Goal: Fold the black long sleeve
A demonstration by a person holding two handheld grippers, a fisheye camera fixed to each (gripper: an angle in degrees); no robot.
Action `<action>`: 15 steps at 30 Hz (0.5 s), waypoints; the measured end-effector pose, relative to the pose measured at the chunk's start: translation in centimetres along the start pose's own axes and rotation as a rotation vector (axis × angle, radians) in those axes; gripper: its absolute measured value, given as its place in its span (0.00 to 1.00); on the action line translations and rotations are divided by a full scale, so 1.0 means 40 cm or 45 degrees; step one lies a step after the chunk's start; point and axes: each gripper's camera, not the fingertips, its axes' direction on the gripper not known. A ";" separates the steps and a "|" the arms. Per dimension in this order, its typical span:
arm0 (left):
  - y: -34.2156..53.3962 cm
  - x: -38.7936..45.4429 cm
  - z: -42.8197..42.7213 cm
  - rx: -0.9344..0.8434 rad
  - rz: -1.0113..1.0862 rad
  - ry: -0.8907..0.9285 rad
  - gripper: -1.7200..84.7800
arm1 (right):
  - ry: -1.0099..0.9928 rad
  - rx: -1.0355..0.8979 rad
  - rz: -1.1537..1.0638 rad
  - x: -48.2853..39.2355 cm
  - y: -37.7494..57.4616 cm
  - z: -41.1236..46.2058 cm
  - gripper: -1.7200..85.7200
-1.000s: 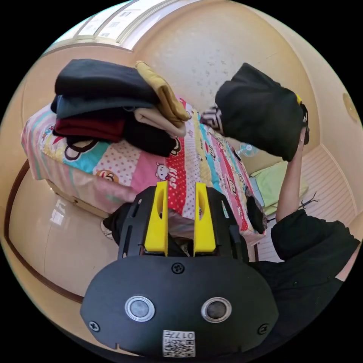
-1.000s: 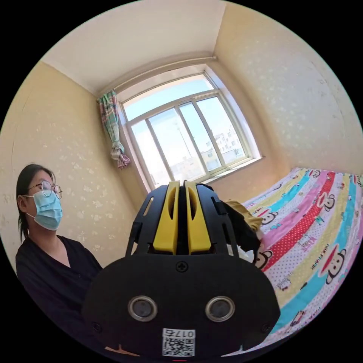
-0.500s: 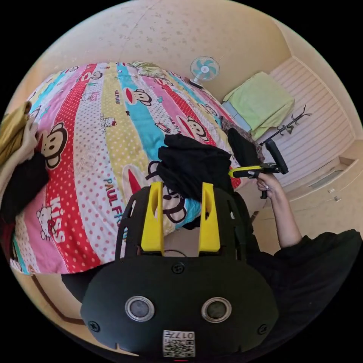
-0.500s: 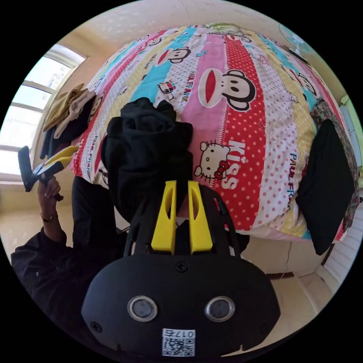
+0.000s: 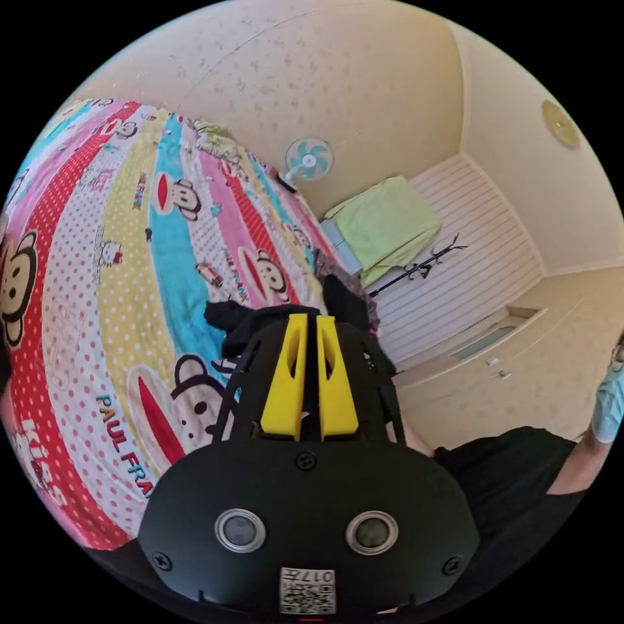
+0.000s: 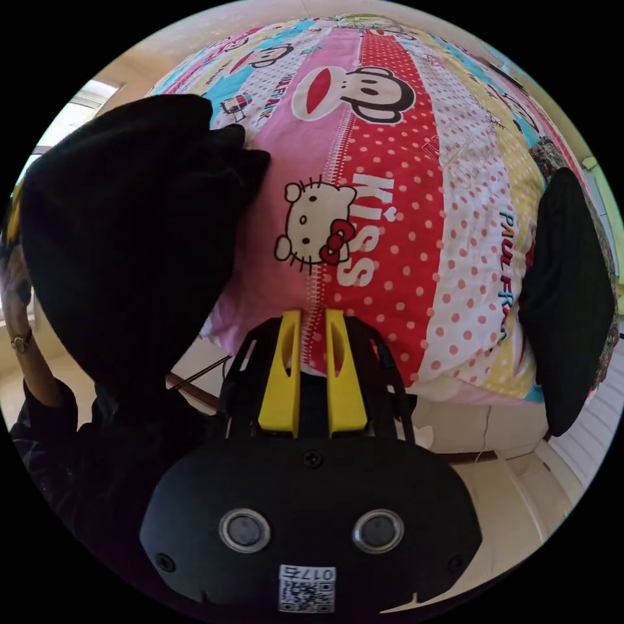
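The black long sleeve (image 6: 130, 227) hangs bunched and raised over the near edge of the bed at the left of the right gripper view. A hand (image 6: 14, 286) shows just behind it. In the left gripper view a part of this garment (image 5: 224, 315) pokes out left of my left gripper (image 5: 313, 318). Its yellow jaws are drawn together with dark cloth in the thin gap. My right gripper (image 6: 314, 315) hovers by the bed's edge, jaws a little apart, with the sheet showing between them and no cloth.
A striped cartoon bedsheet (image 6: 403, 195) covers the bed. Another black cloth (image 6: 565, 299) drapes over the bed's corner. A fan (image 5: 309, 158), a green-covered stack (image 5: 383, 224) and a coat stand (image 5: 422, 266) line the far wall. Pale floor (image 6: 507, 481) lies below the bed.
My left gripper has gone from wide open to shut at the black garment. The garment has left my right gripper and now hangs to its left.
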 end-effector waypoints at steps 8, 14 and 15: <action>-0.079 0.253 -0.324 0.196 0.598 0.050 0.06 | -0.032 0.146 0.113 0.011 0.078 0.026 0.10; 0.132 -0.043 -0.219 -0.284 0.035 -0.135 0.06 | -0.141 0.260 0.201 0.046 0.153 0.049 0.09; 0.189 -0.081 -0.167 -0.415 -0.053 -0.164 0.05 | -0.133 0.236 0.216 0.045 0.153 0.046 0.09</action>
